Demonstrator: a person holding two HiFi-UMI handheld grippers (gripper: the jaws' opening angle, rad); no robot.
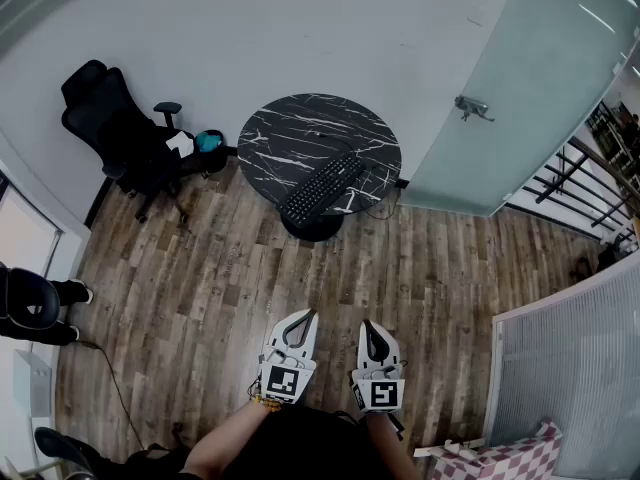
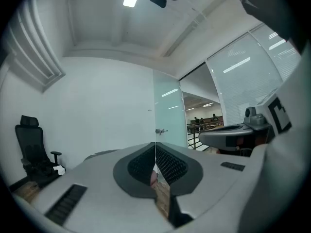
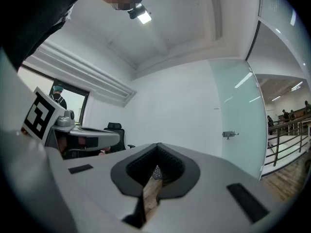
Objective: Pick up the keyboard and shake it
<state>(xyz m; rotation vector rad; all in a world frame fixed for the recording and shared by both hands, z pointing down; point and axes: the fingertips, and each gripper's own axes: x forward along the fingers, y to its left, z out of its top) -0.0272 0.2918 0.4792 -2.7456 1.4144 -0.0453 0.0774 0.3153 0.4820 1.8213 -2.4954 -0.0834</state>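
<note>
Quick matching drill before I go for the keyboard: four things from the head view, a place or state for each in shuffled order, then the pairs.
1 keyboard
2 chair
3 door
4 left gripper

A jaws together, empty
B on the round table
C left of the table, by the wall
D right of the table, frosted glass

Pairs: 1-B, 2-C, 3-D, 4-A

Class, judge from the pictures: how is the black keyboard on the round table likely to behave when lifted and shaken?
The keyboard is a long, flat slab, so probably stiff, though gripped at one end it may tip. It looks thin, so likely light. On the smooth round table a push would probably slide it.
</note>
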